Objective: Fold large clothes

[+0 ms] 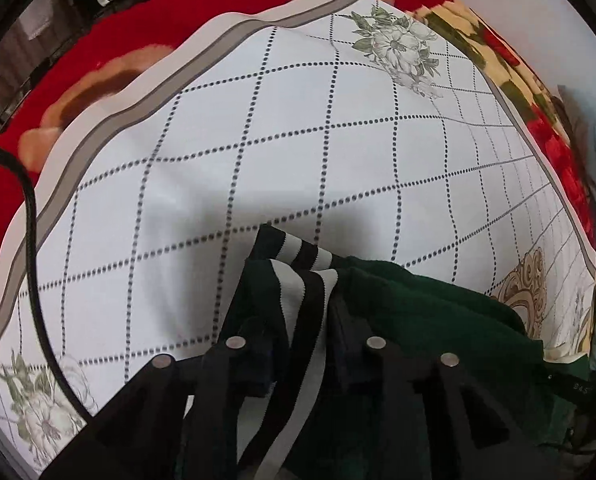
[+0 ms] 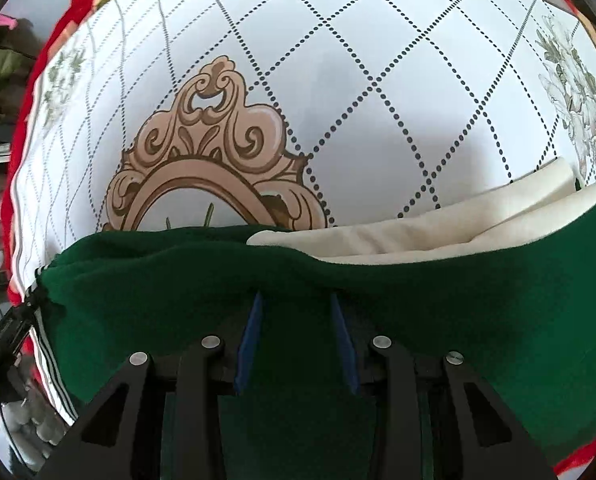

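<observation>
Left gripper [image 1: 298,312] clamped on the striped hem [image 1: 304,280] of the dark green sweater [image 1: 438,312]. Right gripper [image 2: 296,300] pinching a green fold [image 2: 298,264] between blue fingers [image 2: 251,332], cream sleeve [image 2: 438,224] just beyond the jaws. All above the quilted bedspread [image 1: 258,140].

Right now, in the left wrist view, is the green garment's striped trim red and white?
No, the striped trim on the green garment is black and white; red shows only on the blanket beyond.
</observation>
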Action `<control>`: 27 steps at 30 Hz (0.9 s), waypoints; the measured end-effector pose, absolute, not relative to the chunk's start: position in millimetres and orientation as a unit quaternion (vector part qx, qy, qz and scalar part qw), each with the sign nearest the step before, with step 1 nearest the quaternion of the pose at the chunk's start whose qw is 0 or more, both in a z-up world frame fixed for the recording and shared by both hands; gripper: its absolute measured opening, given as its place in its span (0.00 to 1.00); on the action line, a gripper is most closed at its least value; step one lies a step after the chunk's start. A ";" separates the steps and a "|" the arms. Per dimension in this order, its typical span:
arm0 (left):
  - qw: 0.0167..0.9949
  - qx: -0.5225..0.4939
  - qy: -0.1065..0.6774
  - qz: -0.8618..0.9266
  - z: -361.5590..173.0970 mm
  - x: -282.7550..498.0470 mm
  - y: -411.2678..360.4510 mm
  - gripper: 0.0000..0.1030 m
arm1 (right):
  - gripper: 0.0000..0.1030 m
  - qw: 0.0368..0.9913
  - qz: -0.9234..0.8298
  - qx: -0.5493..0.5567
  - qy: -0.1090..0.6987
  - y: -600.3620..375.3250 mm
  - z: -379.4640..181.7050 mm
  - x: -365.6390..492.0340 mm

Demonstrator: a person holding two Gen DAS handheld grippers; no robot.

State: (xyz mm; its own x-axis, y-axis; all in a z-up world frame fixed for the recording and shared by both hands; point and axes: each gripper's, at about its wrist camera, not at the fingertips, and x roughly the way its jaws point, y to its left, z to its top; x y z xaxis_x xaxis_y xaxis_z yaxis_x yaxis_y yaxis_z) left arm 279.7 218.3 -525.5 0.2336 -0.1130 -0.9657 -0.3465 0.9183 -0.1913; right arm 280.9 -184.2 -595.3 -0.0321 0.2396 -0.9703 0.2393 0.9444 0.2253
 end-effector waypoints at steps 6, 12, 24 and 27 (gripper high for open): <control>0.783 -0.181 0.590 0.076 -498.3 271.1 224.2 0.84 | 0.37 0.670 0.019 0.186 0.718 -196.8 -574.9 274.2; 0.798 -0.242 0.544 0.090 -457.3 202.3 230.2 0.92 | 0.37 0.674 0.045 0.177 0.716 -211.3 -542.2 228.1; 0.701 -0.445 0.523 0.191 -532.5 64.0 202.0 0.92 | 0.37 0.654 0.064 0.214 0.723 -249.6 -558.0 154.9; 0.694 -0.448 0.514 0.230 -549.0 76.3 199.9 0.92 | 0.37 0.656 0.073 0.218 0.719 -253.0 -567.8 152.2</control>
State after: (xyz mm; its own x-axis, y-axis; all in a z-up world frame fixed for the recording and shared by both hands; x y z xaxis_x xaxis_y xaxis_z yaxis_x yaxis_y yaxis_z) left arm 76.3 199.9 -549.0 0.3647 -0.1416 -0.9203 -0.7810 0.4916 -0.3852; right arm 152.2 -253.0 -567.8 -0.0449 0.4099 -0.9110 0.2177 0.8941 0.3915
